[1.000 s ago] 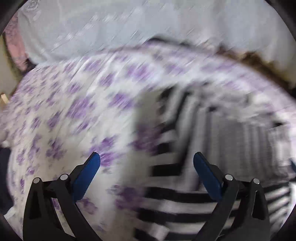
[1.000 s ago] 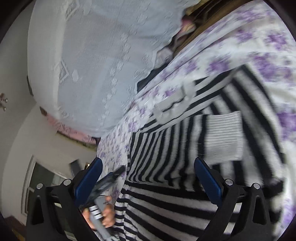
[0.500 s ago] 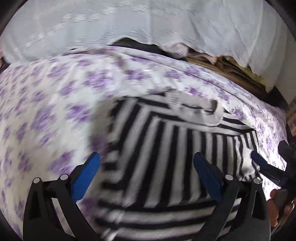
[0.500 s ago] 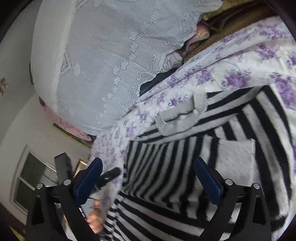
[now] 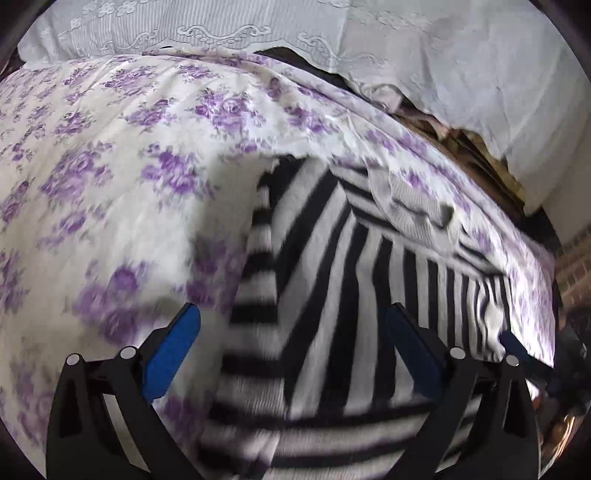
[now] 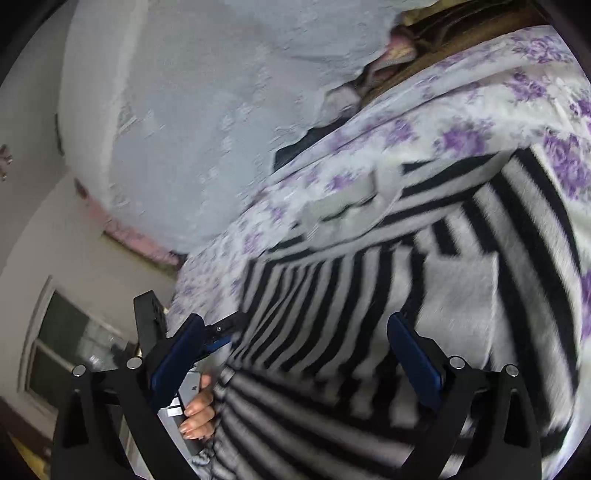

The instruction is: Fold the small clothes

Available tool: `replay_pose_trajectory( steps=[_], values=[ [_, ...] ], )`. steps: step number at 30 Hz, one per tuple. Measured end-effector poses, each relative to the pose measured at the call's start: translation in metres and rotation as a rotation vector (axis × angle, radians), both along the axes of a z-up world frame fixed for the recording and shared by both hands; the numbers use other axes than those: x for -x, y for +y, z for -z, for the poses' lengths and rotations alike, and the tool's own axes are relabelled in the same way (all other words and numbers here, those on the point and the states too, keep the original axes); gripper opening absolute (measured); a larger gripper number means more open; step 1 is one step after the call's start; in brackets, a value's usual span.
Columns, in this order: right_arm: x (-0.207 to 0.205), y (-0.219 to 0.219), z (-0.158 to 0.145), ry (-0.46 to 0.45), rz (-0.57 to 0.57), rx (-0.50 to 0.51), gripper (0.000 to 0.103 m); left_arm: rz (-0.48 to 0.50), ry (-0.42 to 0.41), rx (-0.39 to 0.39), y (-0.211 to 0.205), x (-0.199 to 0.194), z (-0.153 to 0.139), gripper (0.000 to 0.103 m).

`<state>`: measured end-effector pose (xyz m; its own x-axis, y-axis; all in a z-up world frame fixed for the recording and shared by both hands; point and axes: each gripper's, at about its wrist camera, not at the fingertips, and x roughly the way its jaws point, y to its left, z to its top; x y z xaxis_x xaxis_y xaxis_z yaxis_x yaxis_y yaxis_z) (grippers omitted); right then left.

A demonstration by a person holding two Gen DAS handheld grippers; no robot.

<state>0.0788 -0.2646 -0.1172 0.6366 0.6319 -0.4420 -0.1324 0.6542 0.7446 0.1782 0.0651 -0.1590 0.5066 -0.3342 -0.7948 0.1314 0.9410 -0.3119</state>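
A black-and-white striped sweater [image 5: 351, 295] lies spread on a bed sheet with purple flowers [image 5: 110, 166]. Its grey ribbed collar [image 5: 417, 210] points toward the far side. My left gripper [image 5: 291, 354] is open and empty, hovering over the sweater's left part. My right gripper [image 6: 295, 354] is open and empty over the same sweater [image 6: 406, 302], whose collar [image 6: 347, 206] and a folded-in grey cuff [image 6: 465, 291] show. The left gripper [image 6: 218, 332] and the hand holding it also show at the lower left of the right wrist view.
A white lace cover [image 5: 332, 33] drapes over something along the far side of the bed. Brown fabric [image 5: 476, 147] lies under it. A window [image 6: 70, 354] and pale wall are at the left of the right wrist view.
The left gripper has swung right over the sweater and then back a little left. The right gripper has shifted slightly over the sweater. Both stay open.
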Motion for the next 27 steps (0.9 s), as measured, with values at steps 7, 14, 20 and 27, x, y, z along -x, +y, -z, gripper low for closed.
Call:
replay_pose_trajectory(
  steps=[7, 14, 20, 27],
  values=[
    [0.014, 0.020, 0.008, -0.028, -0.034, 0.156, 0.099, -0.034, 0.037, -0.165, -0.012, 0.009, 0.015, 0.099],
    [0.051, 0.000, 0.022, 0.030, 0.000, 0.133, 0.100, -0.010, 0.048, -0.099, 0.015, 0.051, 0.014, 0.099],
    [0.094, -0.008, 0.024, 0.009, -0.024, 0.127, 0.099, 0.043, 0.013, -0.221, 0.013, 0.110, 0.018, 0.099],
    [0.161, -0.022, 0.026, 0.007, 0.028, 0.159, 0.100, 0.053, 0.021, -0.188, 0.027, 0.159, 0.018, 0.099]
  ],
)
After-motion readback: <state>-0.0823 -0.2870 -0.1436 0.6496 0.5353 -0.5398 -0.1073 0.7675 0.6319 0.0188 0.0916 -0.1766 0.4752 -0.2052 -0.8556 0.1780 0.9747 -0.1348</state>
